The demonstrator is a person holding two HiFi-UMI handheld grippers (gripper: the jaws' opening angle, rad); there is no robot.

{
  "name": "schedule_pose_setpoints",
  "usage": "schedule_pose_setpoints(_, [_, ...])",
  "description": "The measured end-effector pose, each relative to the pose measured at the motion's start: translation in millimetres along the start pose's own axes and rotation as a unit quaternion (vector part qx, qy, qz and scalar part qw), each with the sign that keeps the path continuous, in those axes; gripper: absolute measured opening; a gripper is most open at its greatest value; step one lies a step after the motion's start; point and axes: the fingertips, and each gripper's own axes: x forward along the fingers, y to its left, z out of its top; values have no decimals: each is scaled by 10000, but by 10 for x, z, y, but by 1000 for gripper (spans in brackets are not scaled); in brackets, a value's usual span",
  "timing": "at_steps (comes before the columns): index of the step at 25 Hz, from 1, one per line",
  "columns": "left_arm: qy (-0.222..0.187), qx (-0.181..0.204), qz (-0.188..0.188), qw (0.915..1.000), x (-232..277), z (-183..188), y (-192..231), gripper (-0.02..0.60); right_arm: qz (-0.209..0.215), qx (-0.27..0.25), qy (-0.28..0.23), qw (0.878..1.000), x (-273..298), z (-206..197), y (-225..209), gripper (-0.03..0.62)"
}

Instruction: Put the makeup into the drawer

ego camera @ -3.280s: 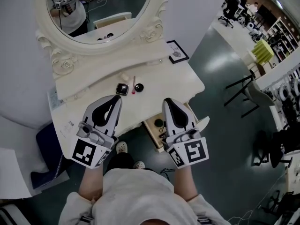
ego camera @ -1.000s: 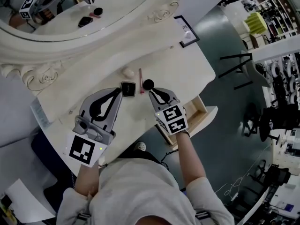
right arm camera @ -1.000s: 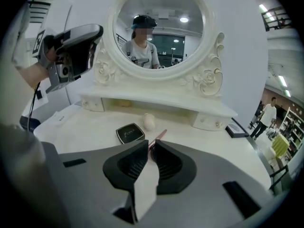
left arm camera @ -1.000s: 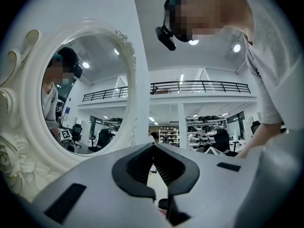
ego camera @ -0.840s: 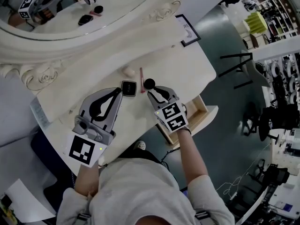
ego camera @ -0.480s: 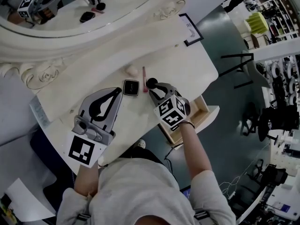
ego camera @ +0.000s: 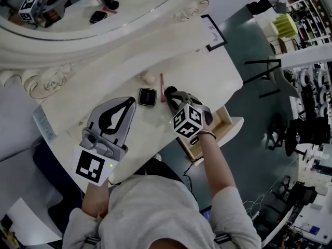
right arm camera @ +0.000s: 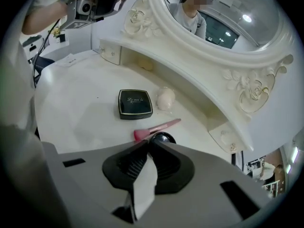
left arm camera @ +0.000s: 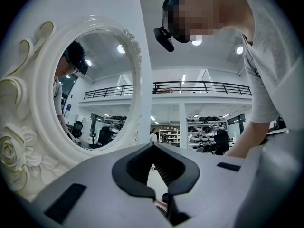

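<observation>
The open wooden drawer (ego camera: 222, 122) is mostly hidden by the right gripper (ego camera: 172, 94), whose jaws press together just beside a round black jar (right arm camera: 164, 137) on the white table (ego camera: 207, 71). The pink brush (right arm camera: 156, 128) lies with its handle toward the mirror (ego camera: 78, 14). The left gripper (ego camera: 130, 104) is likewise closed.

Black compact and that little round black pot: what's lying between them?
A pink makeup brush lies between the compact and the pot, seen most clearly in the right gripper view.

White vanity tbl (ego camera: 207, 66): black compact (ego camera: 147, 96), pink brush (ego camera: 162, 86), beige sponge (ego camera: 148, 78), round black pot (right arm camera: 162, 137).
</observation>
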Motion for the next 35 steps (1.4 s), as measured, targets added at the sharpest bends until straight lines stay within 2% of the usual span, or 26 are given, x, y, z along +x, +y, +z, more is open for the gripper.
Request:
schedule_pose_setpoints(4, [-20, -5, -19, 10000, -13, 12, -22, 14, -120, 1, -67, 9999, -34, 31, 28, 35])
schedule_pose_setpoints(10, [-19, 48, -53, 10000, -25, 44, -93, 14, -367, 442, -432, 9974, -218, 84, 10, 32])
schedule_pose_setpoints(20, [-92, 193, -88, 9997, -5, 184, -314, 14, -699, 1180, -1318, 9817, -744, 260, -49, 32])
schedule_pose_setpoints(28, [-125, 207, -96, 9997, 22, 284, -555, 14, -839, 1804, -2178, 9555, -1283, 374, -66, 32])
schedule_pose_setpoints(35, [-193, 240, -141, 9994, 89, 343, -769, 14, -917, 2273, -2756, 9295, -1628, 280, -45, 32])
